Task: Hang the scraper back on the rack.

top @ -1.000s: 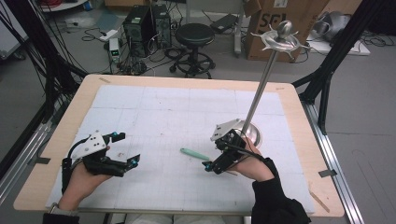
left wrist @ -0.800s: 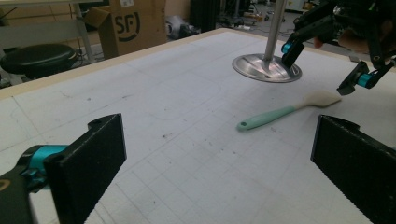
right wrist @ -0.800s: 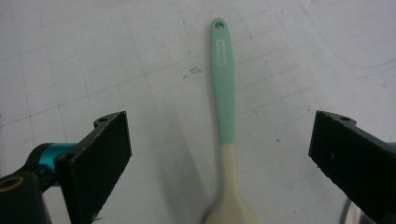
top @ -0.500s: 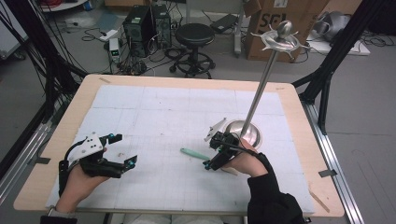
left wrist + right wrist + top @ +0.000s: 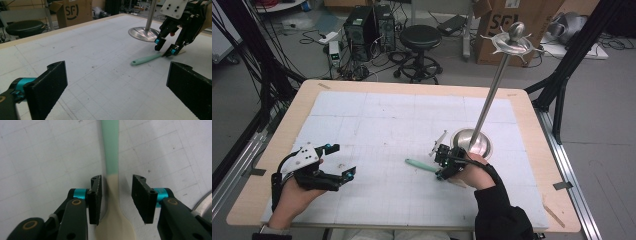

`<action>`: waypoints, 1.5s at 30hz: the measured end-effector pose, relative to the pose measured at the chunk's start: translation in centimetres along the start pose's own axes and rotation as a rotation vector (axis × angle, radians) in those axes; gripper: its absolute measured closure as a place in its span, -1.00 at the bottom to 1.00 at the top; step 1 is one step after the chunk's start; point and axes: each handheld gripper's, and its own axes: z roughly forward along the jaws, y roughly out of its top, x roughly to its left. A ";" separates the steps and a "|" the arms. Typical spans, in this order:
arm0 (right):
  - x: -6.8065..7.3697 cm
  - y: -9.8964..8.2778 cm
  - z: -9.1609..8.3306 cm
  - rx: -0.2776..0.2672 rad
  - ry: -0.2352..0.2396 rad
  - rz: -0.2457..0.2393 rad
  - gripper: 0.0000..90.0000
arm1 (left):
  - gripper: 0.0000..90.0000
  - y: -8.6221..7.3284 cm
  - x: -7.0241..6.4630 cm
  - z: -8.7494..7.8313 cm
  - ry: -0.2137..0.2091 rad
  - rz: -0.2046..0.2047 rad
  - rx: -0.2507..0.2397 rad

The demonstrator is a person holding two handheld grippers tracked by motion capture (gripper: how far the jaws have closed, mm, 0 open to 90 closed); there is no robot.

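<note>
2 hand-held grippers on 1 white gridded mat [image 5: 377, 130] over a wooden table [image 5: 532, 130].

Item 1: spatula [image 5: 419, 165], mint-green handle and cream blade, flat on the mat at lower centre of the high view. In the right gripper view the spatula [image 5: 111, 152] runs from top centre down to the bottom edge, colour changing at mid-frame.

Item 2: right gripper [image 5: 443, 167], lower centre-right of the high view, tips down at the blade end. In its own view the right gripper [image 5: 117, 195] straddles the cream neck; jaws have just been closing, now part-closed, a gap showing on both sides, pads not yet pressing.

Item 3: left gripper [image 5: 343, 161], lower left of the high view, well apart from the spatula, jaws wide, nothing between them.

Item 4: metal stand [image 5: 474, 141], round base just right of the right gripper, pole rising to upper right.
</note>
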 end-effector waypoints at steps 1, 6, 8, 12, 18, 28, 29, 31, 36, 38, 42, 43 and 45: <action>0.0 0.0 0.0 0.002 0.002 -0.005 0.43 | -0.91 0.0 0.0 0.0 -0.001 0.001 -0.001; -0.1 -0.2 0.0 0.002 0.009 0.036 0.54 | -0.91 0.0 0.0 0.0 0.000 0.005 0.000; 0.0 -0.3 0.0 0.005 0.011 0.053 0.56 | -0.91 0.0 0.0 -0.1 -0.001 0.005 -0.001; 0.1 -0.3 0.0 0.010 0.005 0.059 0.61 | -0.91 0.0 0.0 -0.2 0.002 0.003 -0.003; 0.5 -0.3 0.0 0.010 -0.008 0.007 0.78 | -0.91 -0.1 -0.2 -0.3 0.004 0.005 0.004; -0.2 -1.8 -0.1 -0.101 0.048 0.046 0.79 | -0.91 -0.2 0.0 -0.2 0.006 0.002 0.006; -0.3 -1.9 -0.2 -0.108 0.053 0.050 0.79 | -0.91 -0.1 0.1 -0.2 0.005 0.004 0.006; -0.5 -2.2 -0.3 -0.131 0.052 0.053 0.79 | -0.91 -0.1 0.0 -0.1 0.004 0.000 0.003; -0.5 -2.9 -1.5 -0.216 0.040 0.084 0.79 | -0.91 0.1 0.0 0.3 -0.006 0.006 -0.001; -0.4 -3.1 -2.2 -0.256 0.037 0.087 0.79 | -0.91 0.1 -0.1 0.5 -0.012 0.012 -0.001; -0.4 -4.0 -3.3 -0.380 0.055 0.093 0.79 | -0.91 0.2 -0.1 0.8 -0.018 0.010 -0.004; -0.4 -4.2 -3.6 -0.402 0.052 0.101 0.79 | -0.91 0.2 -0.1 0.9 -0.017 0.010 -0.006; -0.5 -4.7 -4.2 -0.443 0.040 0.115 0.79 | -0.91 0.3 -0.1 1.0 -0.019 0.013 -0.006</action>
